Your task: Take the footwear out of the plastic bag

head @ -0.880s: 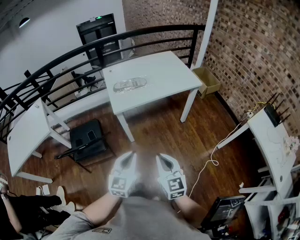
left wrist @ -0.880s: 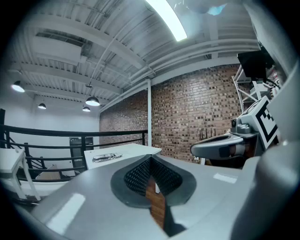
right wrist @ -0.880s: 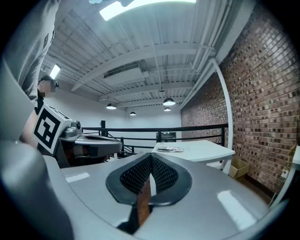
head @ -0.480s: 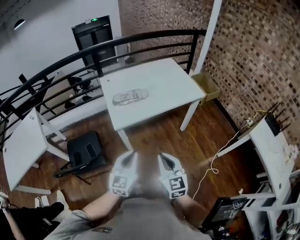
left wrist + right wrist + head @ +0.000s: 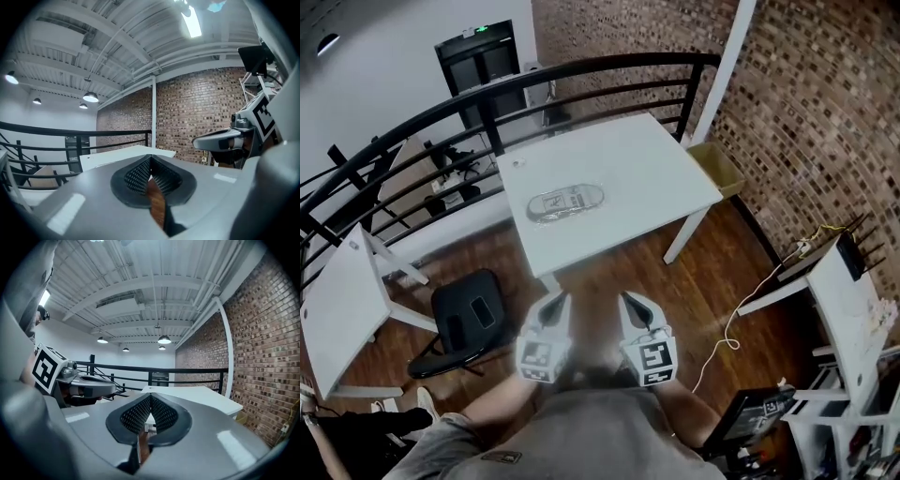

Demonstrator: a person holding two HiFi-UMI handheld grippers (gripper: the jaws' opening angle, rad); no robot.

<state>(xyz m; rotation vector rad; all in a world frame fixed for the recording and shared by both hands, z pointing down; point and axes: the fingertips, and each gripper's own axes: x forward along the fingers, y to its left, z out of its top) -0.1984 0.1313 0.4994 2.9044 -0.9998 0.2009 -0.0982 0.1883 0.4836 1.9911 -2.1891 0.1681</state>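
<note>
Footwear [image 5: 569,200] in plastic bag [image 5: 542,210] on table [image 5: 649,167]

The left gripper [image 5: 150,158] is keeping its jaws pressed together, with nothing lying between them. Past the tips a white counter [image 5: 123,155] is showing, with a black railing [image 5: 70,133] running behind it. The right gripper [image 5: 211,139] is hovering at the right, before a brick wall [image 5: 197,112]. Lamps [image 5: 90,97] are glowing overhead.
</note>
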